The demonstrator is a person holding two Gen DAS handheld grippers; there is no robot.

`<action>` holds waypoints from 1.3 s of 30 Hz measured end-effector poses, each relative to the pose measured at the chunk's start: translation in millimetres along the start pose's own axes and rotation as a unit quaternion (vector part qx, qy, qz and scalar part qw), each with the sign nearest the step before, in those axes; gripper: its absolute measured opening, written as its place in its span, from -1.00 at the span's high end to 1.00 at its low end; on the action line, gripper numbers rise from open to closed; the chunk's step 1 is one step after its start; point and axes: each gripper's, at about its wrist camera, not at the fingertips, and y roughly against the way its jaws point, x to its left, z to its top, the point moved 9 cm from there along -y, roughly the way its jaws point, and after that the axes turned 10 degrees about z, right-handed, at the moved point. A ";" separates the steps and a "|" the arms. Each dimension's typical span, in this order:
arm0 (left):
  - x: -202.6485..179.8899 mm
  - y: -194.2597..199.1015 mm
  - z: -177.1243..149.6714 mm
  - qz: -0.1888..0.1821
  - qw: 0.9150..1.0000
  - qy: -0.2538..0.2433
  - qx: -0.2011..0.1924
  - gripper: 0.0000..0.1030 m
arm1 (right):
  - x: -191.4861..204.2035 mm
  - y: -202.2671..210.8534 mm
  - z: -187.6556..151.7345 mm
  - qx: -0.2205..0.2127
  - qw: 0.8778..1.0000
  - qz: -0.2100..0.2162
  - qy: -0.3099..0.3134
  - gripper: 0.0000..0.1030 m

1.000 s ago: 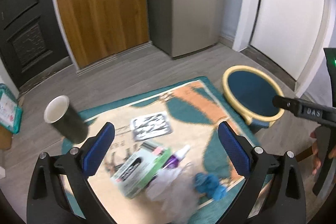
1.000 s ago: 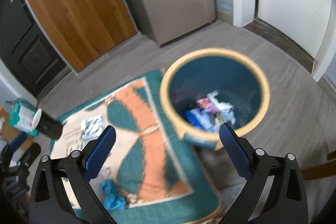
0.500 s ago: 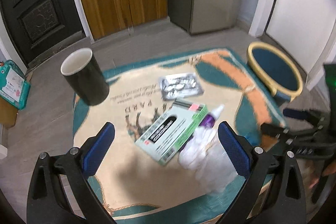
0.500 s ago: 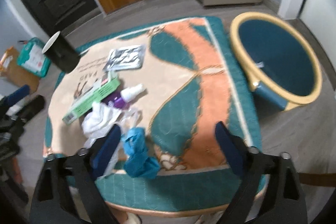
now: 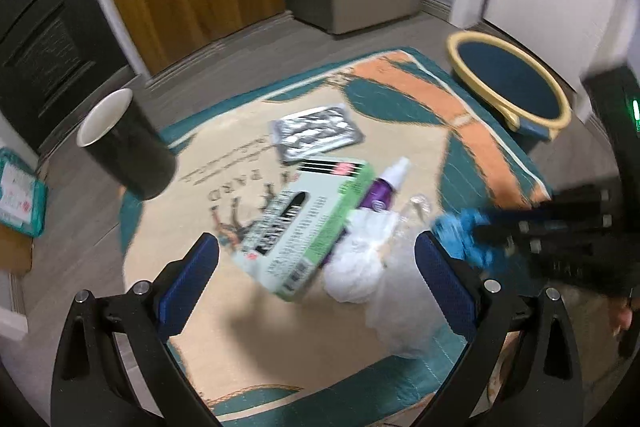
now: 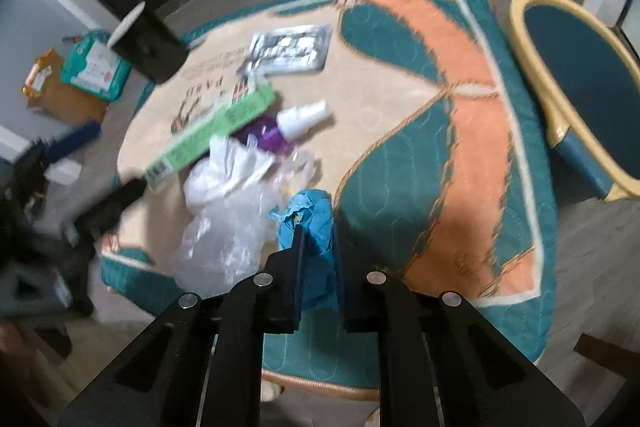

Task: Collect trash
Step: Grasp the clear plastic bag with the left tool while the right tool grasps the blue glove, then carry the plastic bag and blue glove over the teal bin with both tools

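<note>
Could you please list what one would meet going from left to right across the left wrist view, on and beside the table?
Black paper cup with white inside → green and white carton box → crumpled blue paper → blue bin with yellow rim.

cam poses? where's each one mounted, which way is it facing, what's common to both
Left wrist: on the left gripper, angled down at the table; open blue pads frame the green box.
Right wrist: on the right gripper, steeply down; jaws just closed on the blue crumpled paper.
Shared: box, paper, black cup, yellow-rimmed bin.
</note>
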 end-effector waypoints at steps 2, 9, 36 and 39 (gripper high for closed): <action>-12.4 -0.7 -2.1 -0.015 1.000 -0.019 0.004 -0.70 | -7.0 11.2 8.5 -0.024 1.000 -0.006 -0.013 0.72; -58.6 -15.0 -18.9 -0.049 0.994 -0.082 0.045 -0.03 | -26.9 32.2 21.4 -0.061 0.997 -0.021 -0.039 0.73; -74.9 46.7 82.0 -0.098 0.992 -0.032 -0.068 0.83 | -61.9 157.4 81.8 -0.193 0.980 -0.054 -0.025 0.73; -81.8 61.9 103.5 -0.098 0.990 -0.052 -0.092 0.83 | -68.6 179.7 93.6 -0.215 0.975 -0.052 -0.028 0.73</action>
